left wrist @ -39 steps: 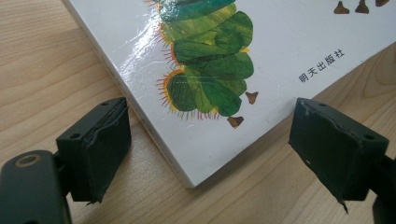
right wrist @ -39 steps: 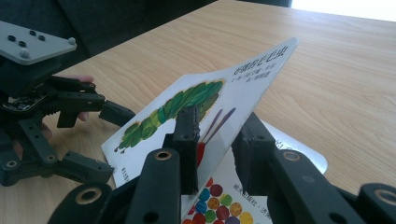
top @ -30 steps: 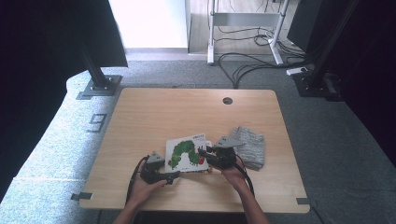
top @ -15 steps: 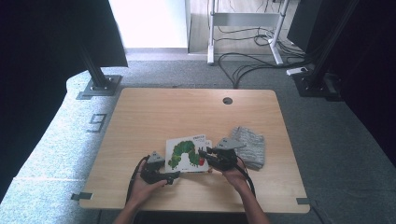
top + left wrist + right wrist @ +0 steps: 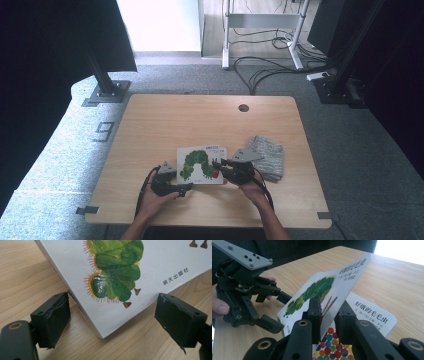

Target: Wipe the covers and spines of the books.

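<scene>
Black right claw (image 5: pixel 327 312) is clenched on the front cover (image 5: pixel 329 287) of the caterpillar book (image 5: pixel 202 164); the cover is lifted at a tilt, with the title page (image 5: pixel 372 312) seen under it. Left claw (image 5: pixel 112 322) is released, its jaws set wide either side of the book's near corner, not gripping. Book is placed on the wooden tabletop (image 5: pixel 200 120) near the front edge, between both claws. Grey cloth (image 5: pixel 267 156) is seen just right of the right claw.
</scene>
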A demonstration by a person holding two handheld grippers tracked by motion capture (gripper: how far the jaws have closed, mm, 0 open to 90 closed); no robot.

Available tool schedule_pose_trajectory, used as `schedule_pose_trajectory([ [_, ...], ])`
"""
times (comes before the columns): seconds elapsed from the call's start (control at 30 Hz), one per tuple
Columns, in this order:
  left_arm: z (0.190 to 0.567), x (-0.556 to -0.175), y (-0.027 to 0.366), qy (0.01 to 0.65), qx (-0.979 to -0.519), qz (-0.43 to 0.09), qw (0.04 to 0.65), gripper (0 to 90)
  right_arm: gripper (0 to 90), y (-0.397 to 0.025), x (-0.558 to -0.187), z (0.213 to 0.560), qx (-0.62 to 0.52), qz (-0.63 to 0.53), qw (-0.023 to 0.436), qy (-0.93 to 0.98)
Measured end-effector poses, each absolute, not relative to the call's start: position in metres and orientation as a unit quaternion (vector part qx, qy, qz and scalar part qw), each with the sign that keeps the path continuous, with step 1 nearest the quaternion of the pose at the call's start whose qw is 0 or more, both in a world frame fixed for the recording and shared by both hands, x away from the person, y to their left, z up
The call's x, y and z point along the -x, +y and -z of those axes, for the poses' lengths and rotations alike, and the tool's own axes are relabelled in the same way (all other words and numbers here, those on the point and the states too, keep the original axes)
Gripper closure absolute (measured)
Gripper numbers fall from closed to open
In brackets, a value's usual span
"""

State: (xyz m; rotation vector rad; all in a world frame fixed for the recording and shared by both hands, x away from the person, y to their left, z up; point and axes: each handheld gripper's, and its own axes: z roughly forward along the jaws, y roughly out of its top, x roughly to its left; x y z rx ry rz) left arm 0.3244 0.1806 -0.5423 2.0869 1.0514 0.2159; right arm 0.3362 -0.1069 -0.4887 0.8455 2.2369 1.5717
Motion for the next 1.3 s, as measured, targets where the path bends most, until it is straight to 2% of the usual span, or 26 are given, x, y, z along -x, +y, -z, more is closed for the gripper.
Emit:
schedule_pose_trajectory([
  [1.3, 0.5440, -0.3297, 0.1786, 0.413, -0.819, -0.097, 0.387, 14.8, 77.4, -0.1099, -0.3273, 0.4915, -0.265, -0.535, 0.152, 0.788],
])
